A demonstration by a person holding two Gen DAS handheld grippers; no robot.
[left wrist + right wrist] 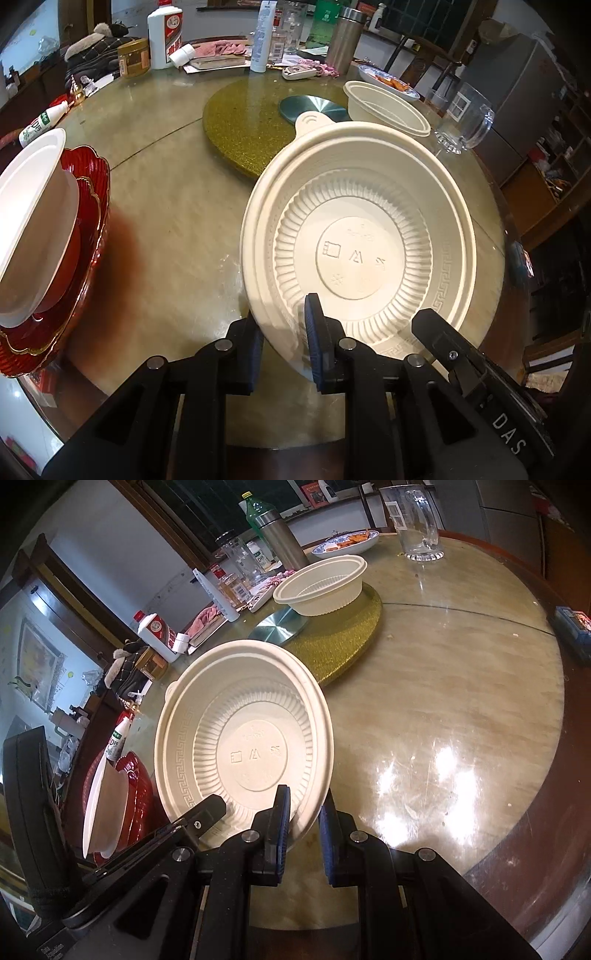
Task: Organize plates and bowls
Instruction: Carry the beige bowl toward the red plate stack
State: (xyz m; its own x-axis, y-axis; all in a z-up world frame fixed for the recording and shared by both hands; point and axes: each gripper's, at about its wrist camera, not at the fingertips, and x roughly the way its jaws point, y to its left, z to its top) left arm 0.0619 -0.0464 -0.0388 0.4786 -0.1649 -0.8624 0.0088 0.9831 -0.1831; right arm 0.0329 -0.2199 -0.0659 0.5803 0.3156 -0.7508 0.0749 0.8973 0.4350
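A cream round plastic dish (369,236) (243,738), with a ribbed ring and a small tab on its rim, is held tilted over the table. My left gripper (286,350) is shut on its near rim. My right gripper (304,834) is shut on the same rim a little further along, and its finger (443,339) shows in the left wrist view. A matching cream bowl (388,107) (321,587) stands upright on the gold turntable (240,125). At the left, a white bowl (33,229) (105,805) leans in a stack of red plates (92,221) (142,794).
A glass mug (465,122) (417,520) and a blue-patterned plate of food (388,79) sit at the far right of the round table. A steel flask (345,40), white bottle (164,33), tubes and cloths crowd the far edge. A dark box (572,631) lies near the right edge.
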